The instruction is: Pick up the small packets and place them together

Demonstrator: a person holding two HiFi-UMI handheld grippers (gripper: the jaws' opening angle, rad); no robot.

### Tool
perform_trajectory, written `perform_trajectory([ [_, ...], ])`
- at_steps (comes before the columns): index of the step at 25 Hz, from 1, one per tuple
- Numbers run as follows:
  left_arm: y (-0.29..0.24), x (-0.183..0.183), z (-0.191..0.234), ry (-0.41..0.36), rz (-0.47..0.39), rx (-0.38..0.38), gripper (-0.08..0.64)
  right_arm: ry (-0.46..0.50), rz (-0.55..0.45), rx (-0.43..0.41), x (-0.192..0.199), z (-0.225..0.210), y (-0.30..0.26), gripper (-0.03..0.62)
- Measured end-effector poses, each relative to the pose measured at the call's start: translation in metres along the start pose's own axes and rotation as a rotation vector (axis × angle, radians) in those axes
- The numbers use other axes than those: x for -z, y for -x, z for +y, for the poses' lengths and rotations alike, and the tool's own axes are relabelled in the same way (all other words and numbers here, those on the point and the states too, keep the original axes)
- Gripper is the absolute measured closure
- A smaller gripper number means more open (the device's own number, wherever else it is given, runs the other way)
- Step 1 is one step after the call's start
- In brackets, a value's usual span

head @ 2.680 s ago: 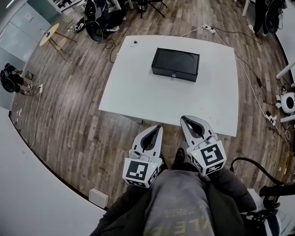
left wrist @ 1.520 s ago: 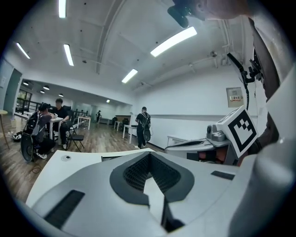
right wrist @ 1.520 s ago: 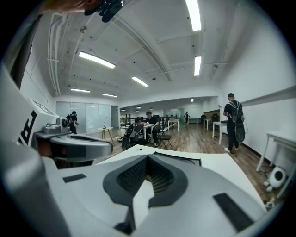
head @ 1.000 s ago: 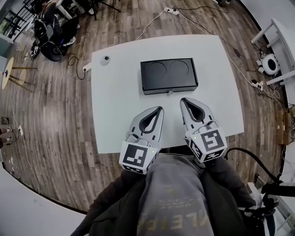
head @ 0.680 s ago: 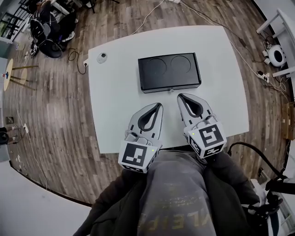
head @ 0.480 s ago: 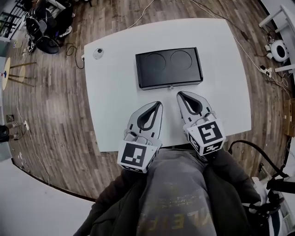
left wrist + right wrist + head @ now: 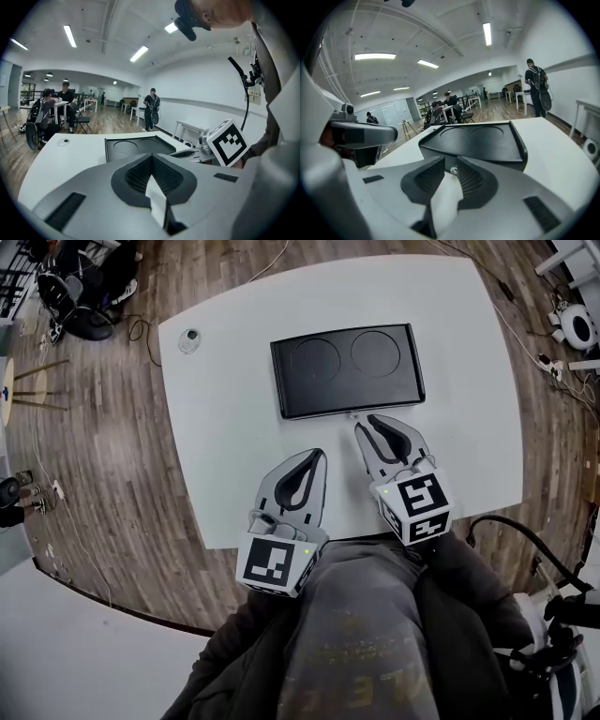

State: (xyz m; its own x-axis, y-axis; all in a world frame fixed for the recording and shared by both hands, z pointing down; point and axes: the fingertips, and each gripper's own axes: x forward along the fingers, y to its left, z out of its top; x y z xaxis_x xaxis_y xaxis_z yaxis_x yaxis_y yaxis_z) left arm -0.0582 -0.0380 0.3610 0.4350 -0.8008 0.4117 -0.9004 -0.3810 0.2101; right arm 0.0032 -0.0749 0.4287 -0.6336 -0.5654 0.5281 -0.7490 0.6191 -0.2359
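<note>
Small packets unseen, maybe inside closed black rectangular case on white worktop. Left gripper jaws together, empty. Right gripper opening narrowly, empty, at case front. Risk: nudging case away.

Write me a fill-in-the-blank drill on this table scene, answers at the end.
1. The closed case on the white table is ___ in colour.
2. Its lid shows ___ round recesses.
3. The left gripper has its jaws ___.
4. The small round object sits near the table's far ___ corner.
Answers: black; two; shut; left.
</note>
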Motion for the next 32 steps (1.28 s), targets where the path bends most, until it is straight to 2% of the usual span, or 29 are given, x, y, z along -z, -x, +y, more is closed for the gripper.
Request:
perform_trajectory([
  [7, -0.007, 0.008, 0.013, 0.027, 0.027, -0.021, 0.563, -0.029, 0.096, -0.014, 0.017, -0.005, -0.021, 0.509],
  [16, -0.007, 0.013, 0.024, 0.044, 0.038, -0.010, 0.563, -0.079, 0.164, 0.057, 0.029, -0.018, -0.027, 0.509],
  [20, -0.001, 0.016, 0.028, 0.044, 0.029, -0.004, 0.563, -0.124, 0.173, 0.058, 0.035, -0.012, -0.031, 0.509],
  [32, 0.012, 0.014, 0.028, 0.037, 0.017, -0.005, 0.563, -0.127, 0.180, 0.063, 0.041, -0.013, -0.026, 0.523],
])
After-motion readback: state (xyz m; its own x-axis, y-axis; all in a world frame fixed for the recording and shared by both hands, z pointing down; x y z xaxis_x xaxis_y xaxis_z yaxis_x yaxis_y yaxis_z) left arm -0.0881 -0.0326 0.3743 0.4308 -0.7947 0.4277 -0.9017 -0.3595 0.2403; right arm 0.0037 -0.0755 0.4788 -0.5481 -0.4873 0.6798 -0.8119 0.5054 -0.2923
